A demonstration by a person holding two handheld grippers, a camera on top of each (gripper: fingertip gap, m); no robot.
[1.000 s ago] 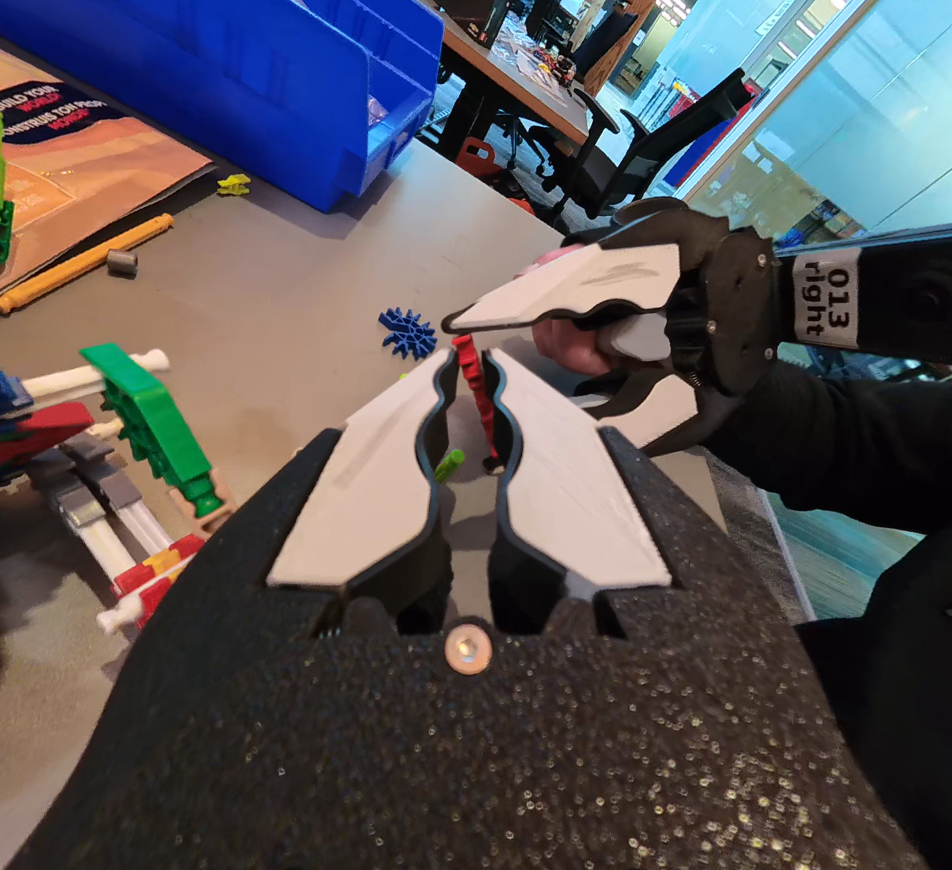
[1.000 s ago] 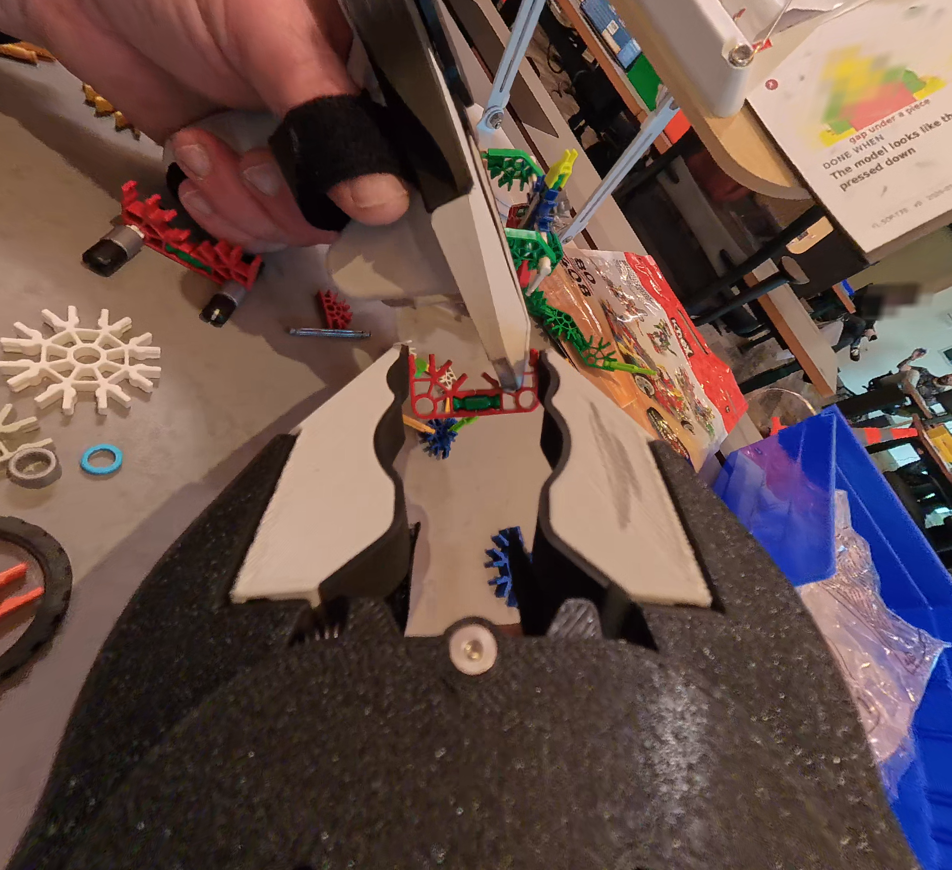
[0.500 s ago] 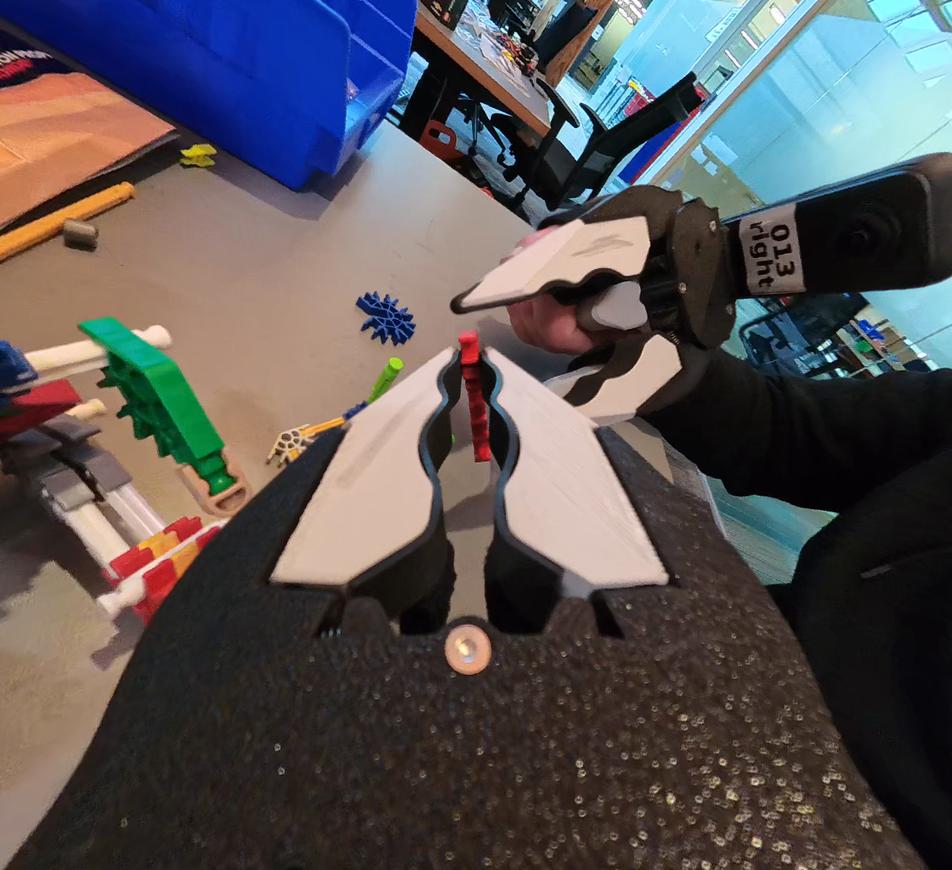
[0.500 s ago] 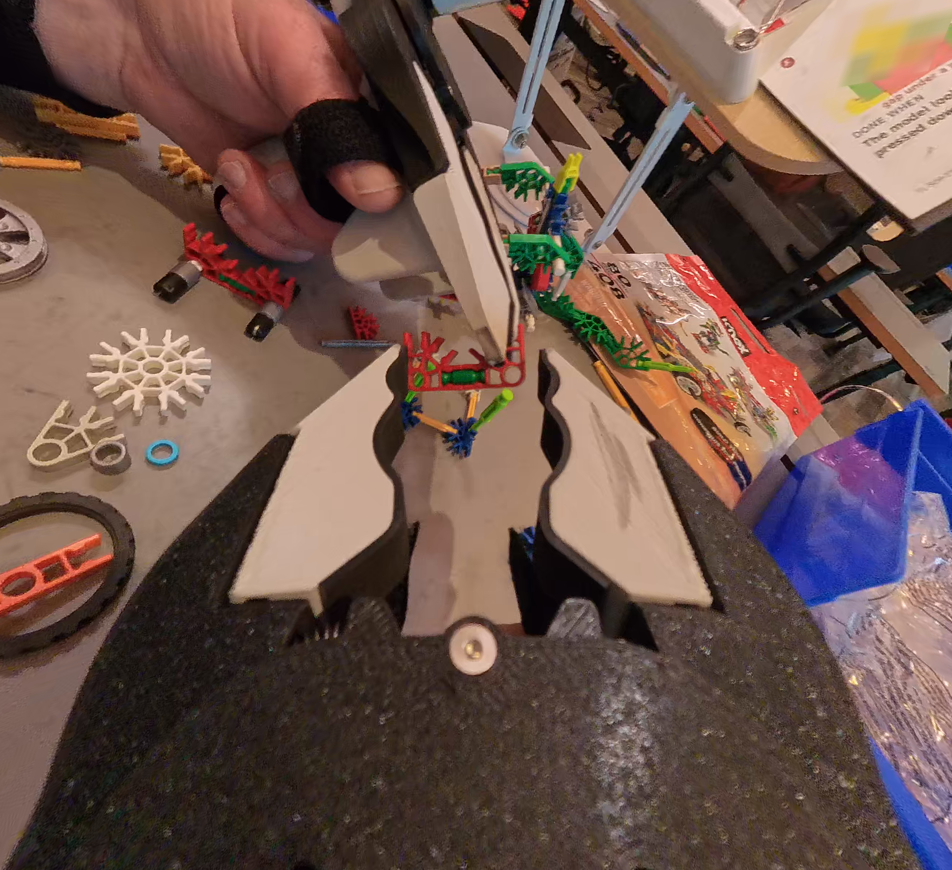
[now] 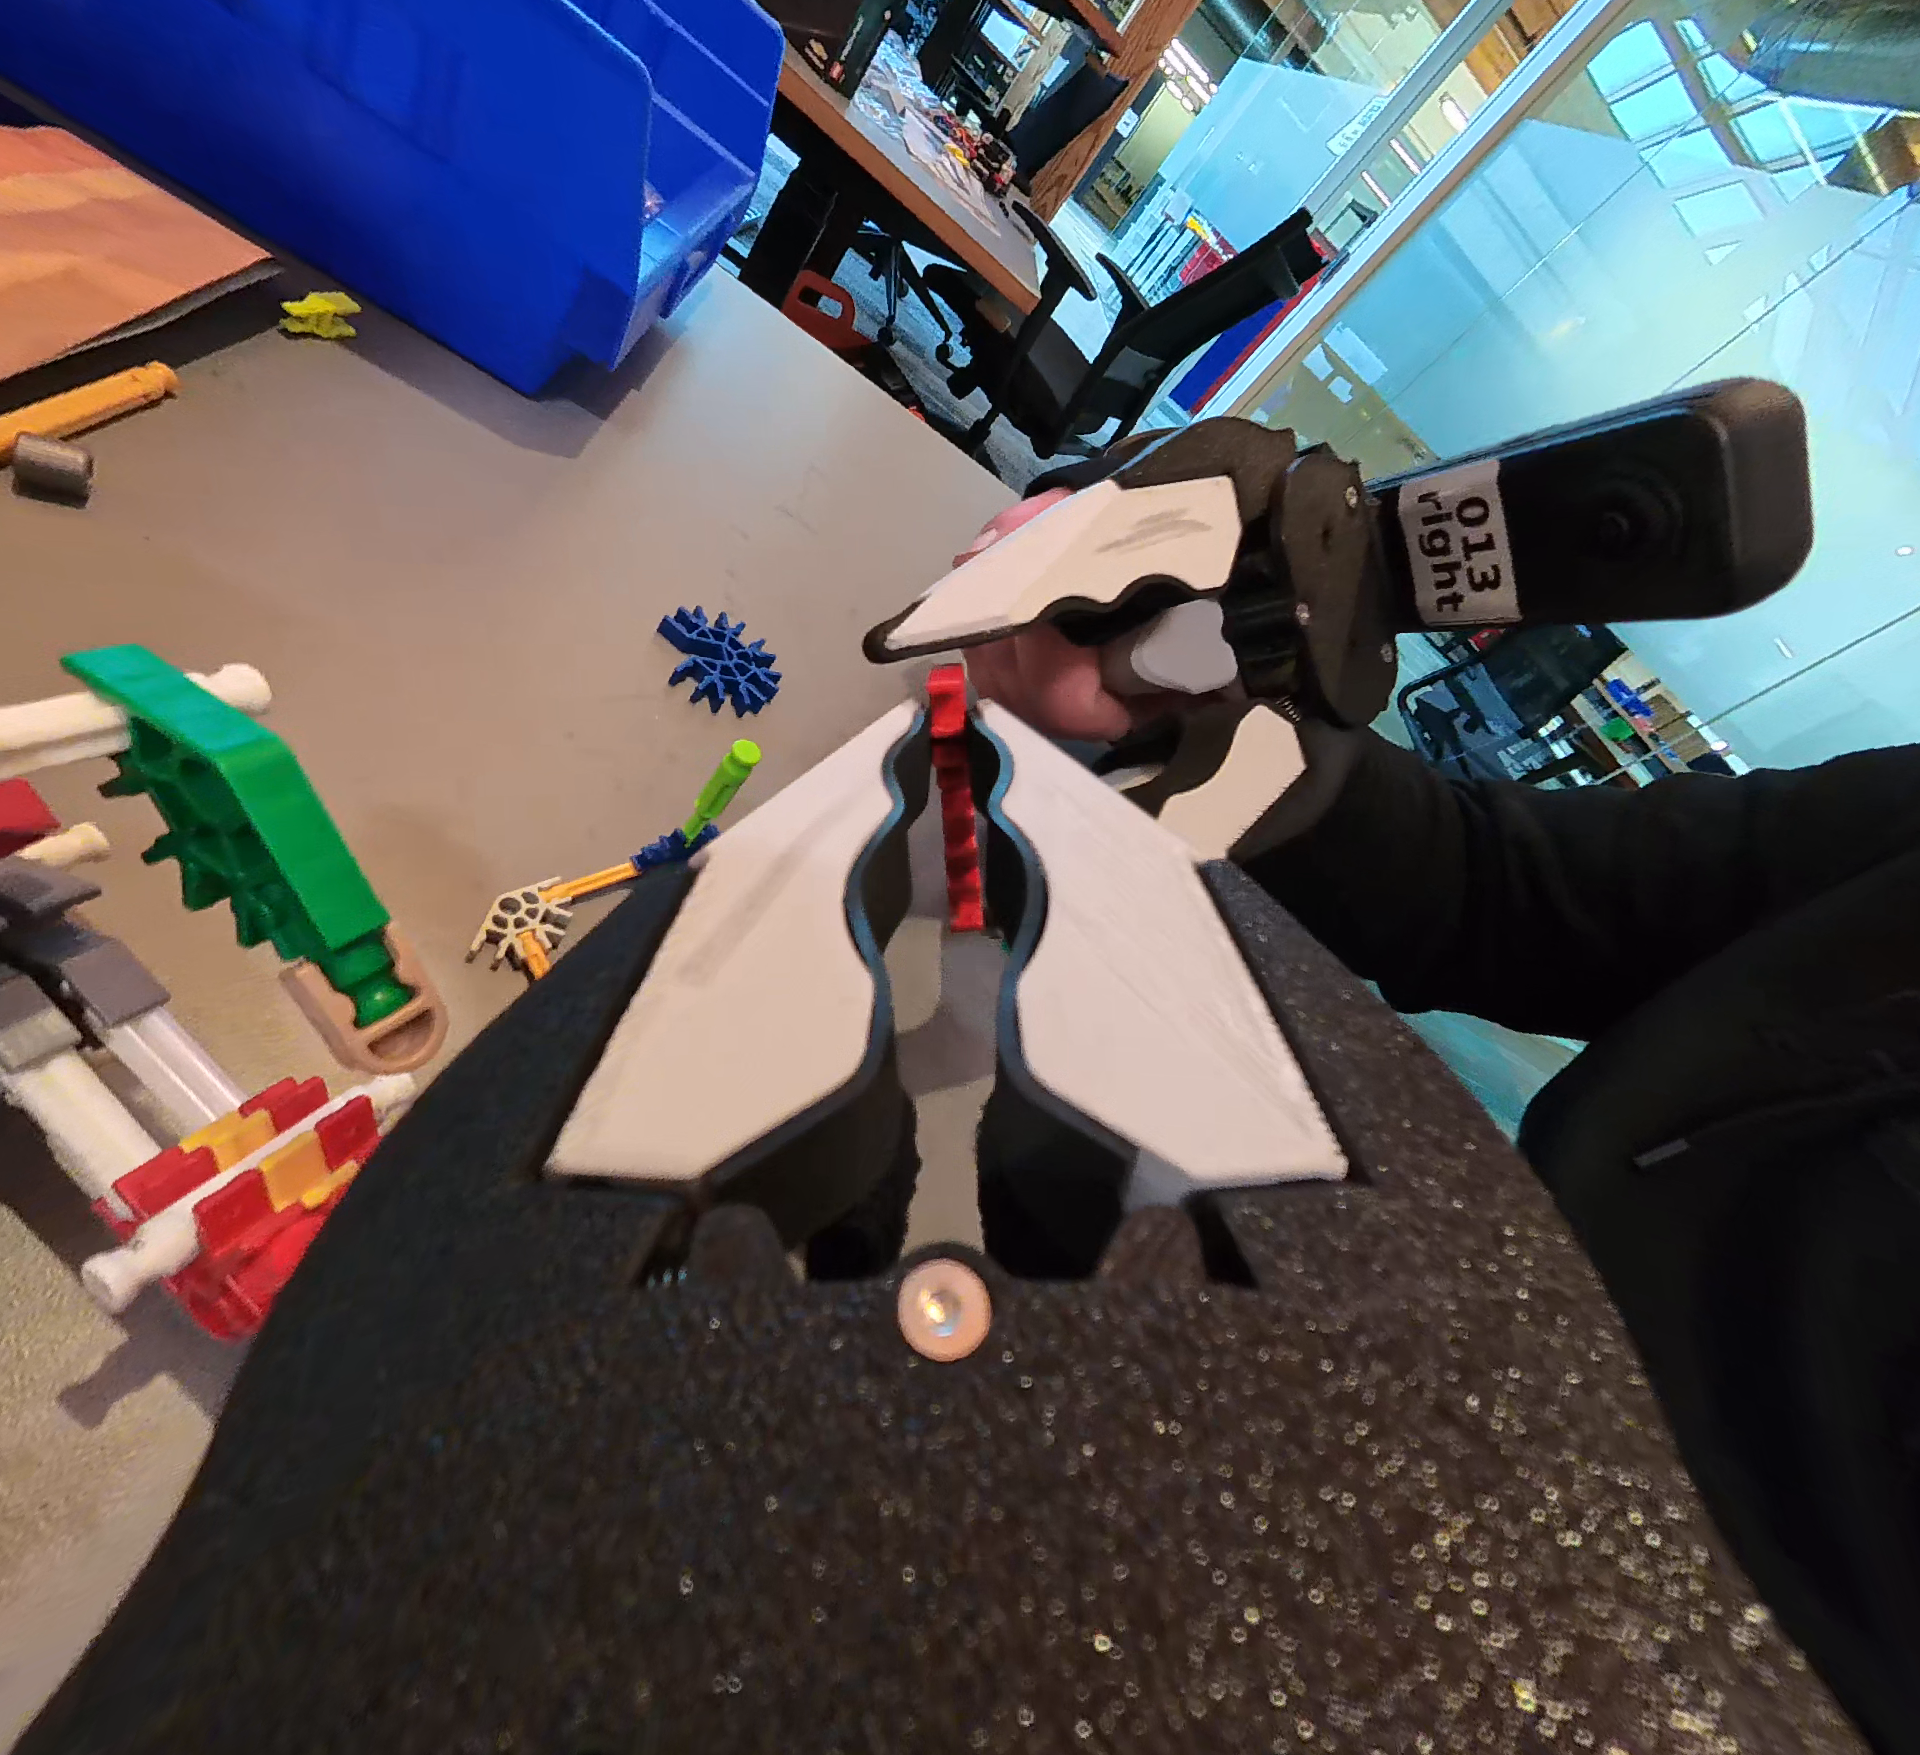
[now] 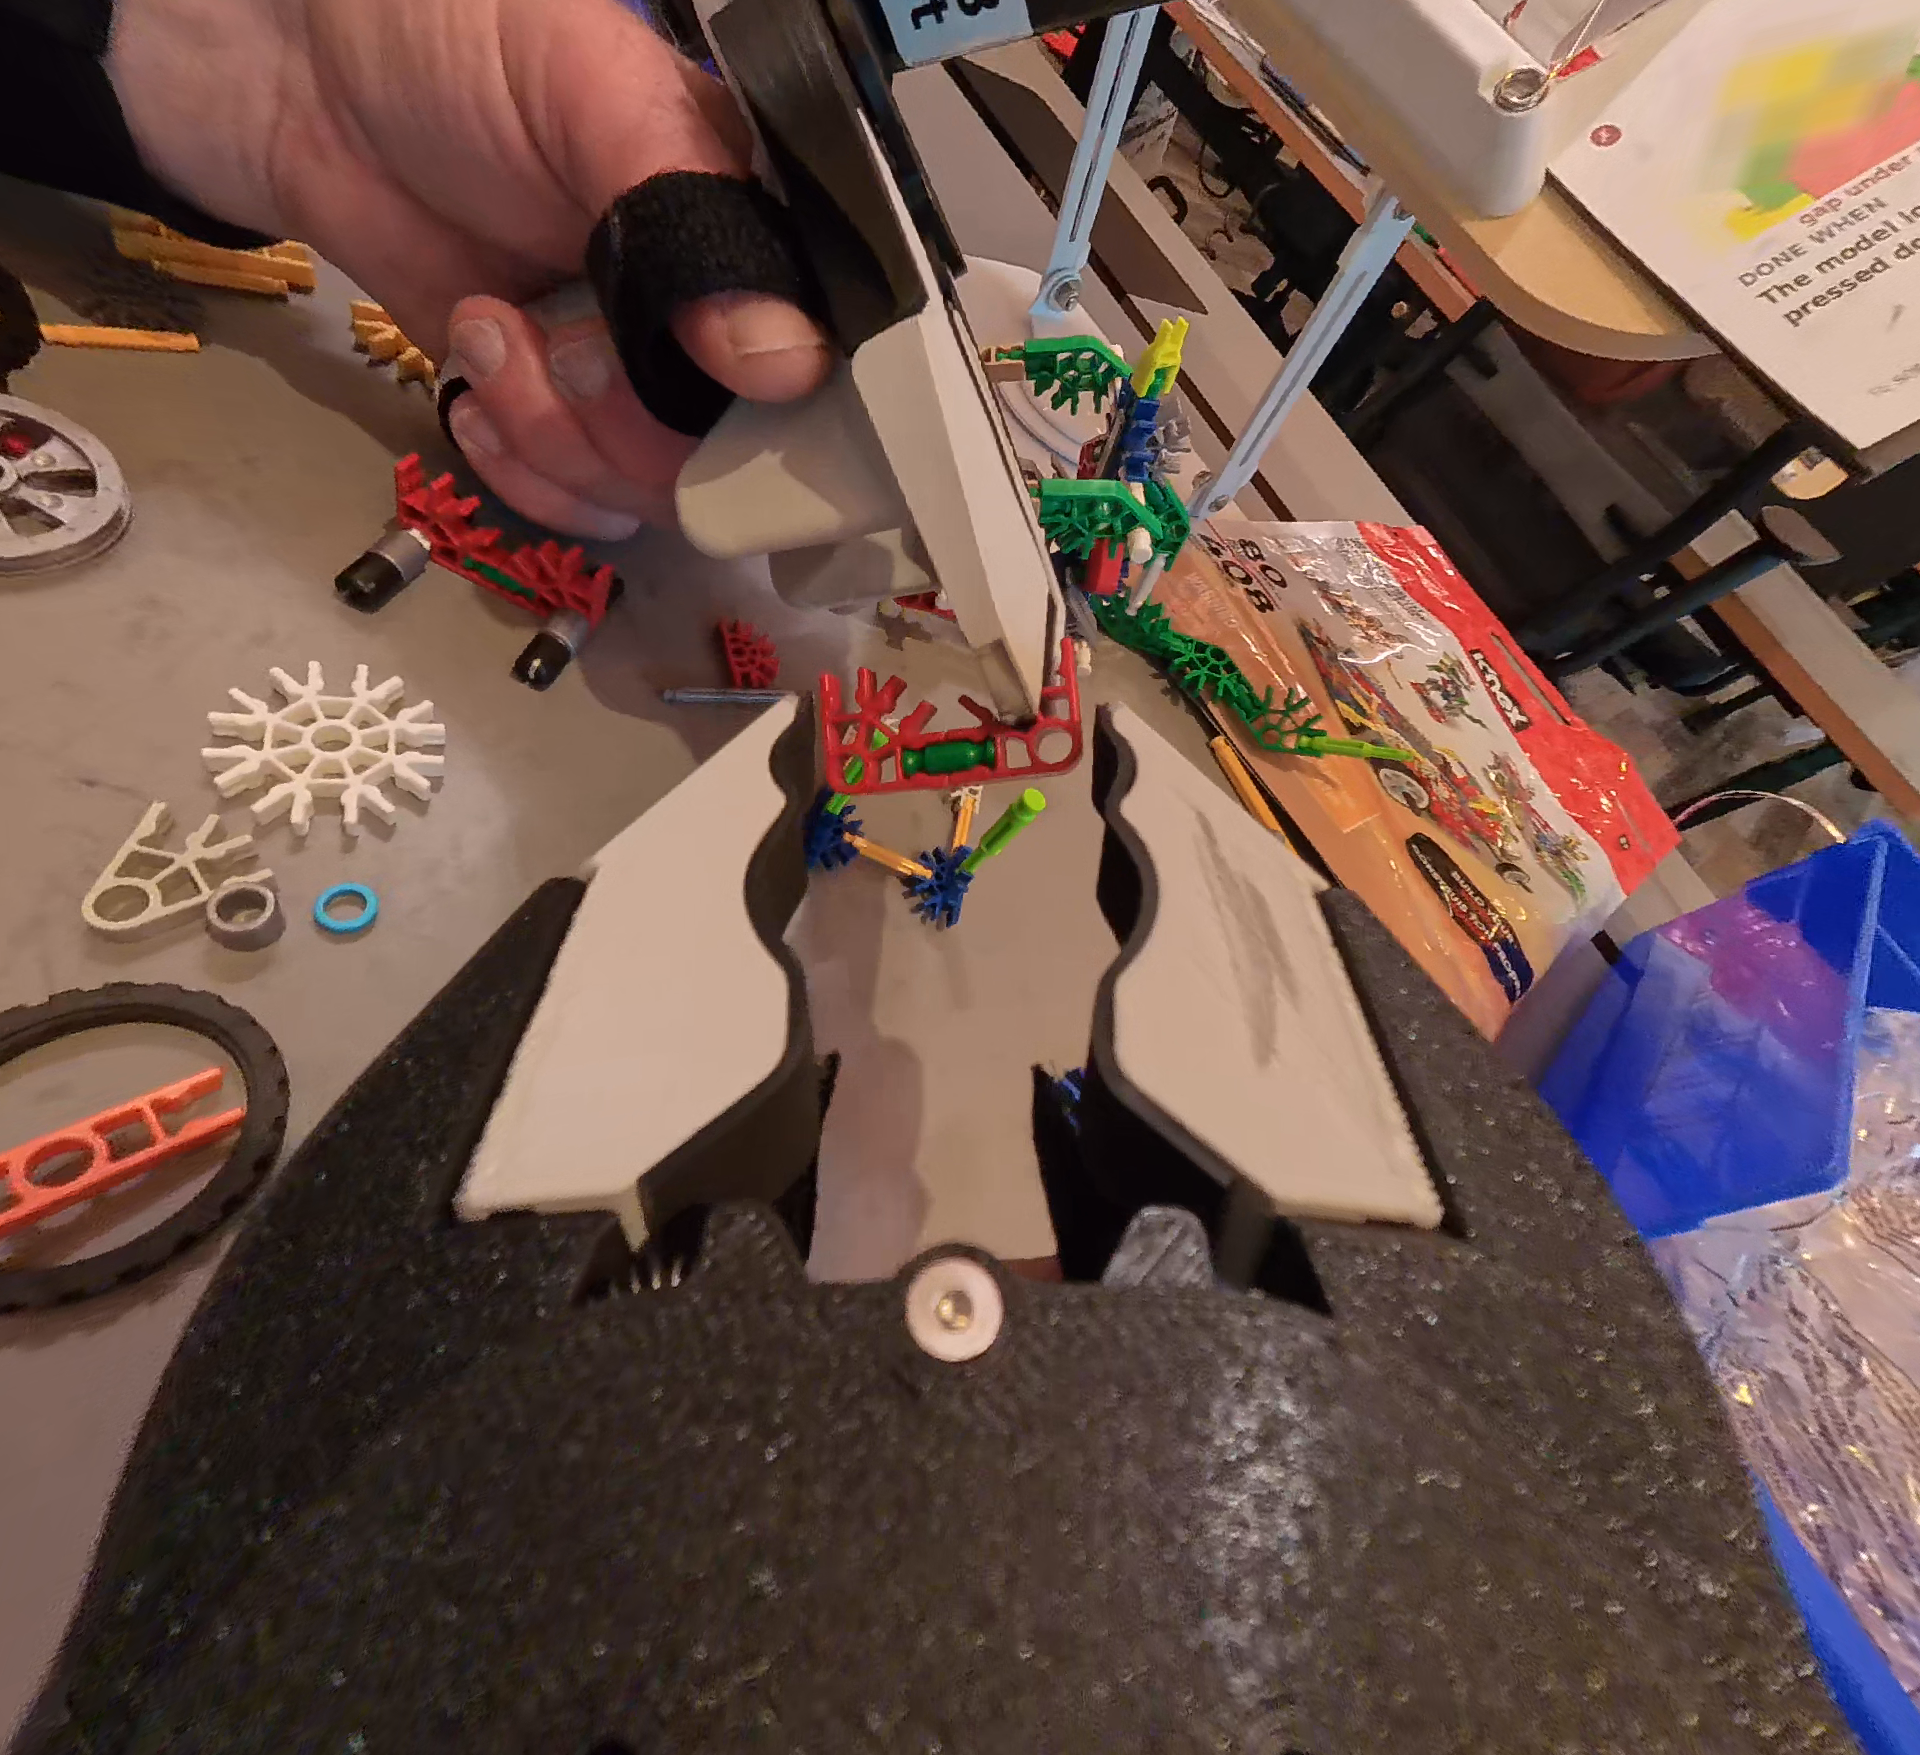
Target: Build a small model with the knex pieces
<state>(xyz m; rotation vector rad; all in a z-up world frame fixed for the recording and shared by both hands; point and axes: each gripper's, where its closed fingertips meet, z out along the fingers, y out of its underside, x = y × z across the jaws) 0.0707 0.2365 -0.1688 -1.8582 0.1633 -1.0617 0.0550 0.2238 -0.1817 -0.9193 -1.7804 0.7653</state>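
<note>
My left gripper (image 5: pixel 948 718) is shut on a flat red connector piece (image 5: pixel 954 812) and holds it on edge above the grey table (image 5: pixel 468 562). In the right wrist view the left gripper (image 6: pixel 1023 697) pinches one end of that red piece (image 6: pixel 862 749), which has a short green rod (image 6: pixel 940 758) clipped in it. My right gripper (image 6: pixel 948 718) is open, its fingertips either side of the red piece and apart from it. It also shows in the left wrist view (image 5: pixel 1039 718). A small assembly of blue connectors and yellow rods (image 6: pixel 935 874) lies on the table below.
Blue bins (image 5: pixel 416 95) stand at the back. A green, white and red model (image 5: pixel 208 874) and a blue snowflake connector (image 5: pixel 722 661) lie nearby. A white snowflake connector (image 6: pixel 324 744), a black tyre (image 6: pixel 260 1061), a red axle piece (image 6: pixel 488 552) and a printed bag (image 6: pixel 1403 718) lie around. Left and right tips are no more than a few centimetres apart.
Both grippers have risen from the table. The red piece went up with the left gripper, and the blue-and-yellow assembly stayed on the table. The right gripper stays open.
</note>
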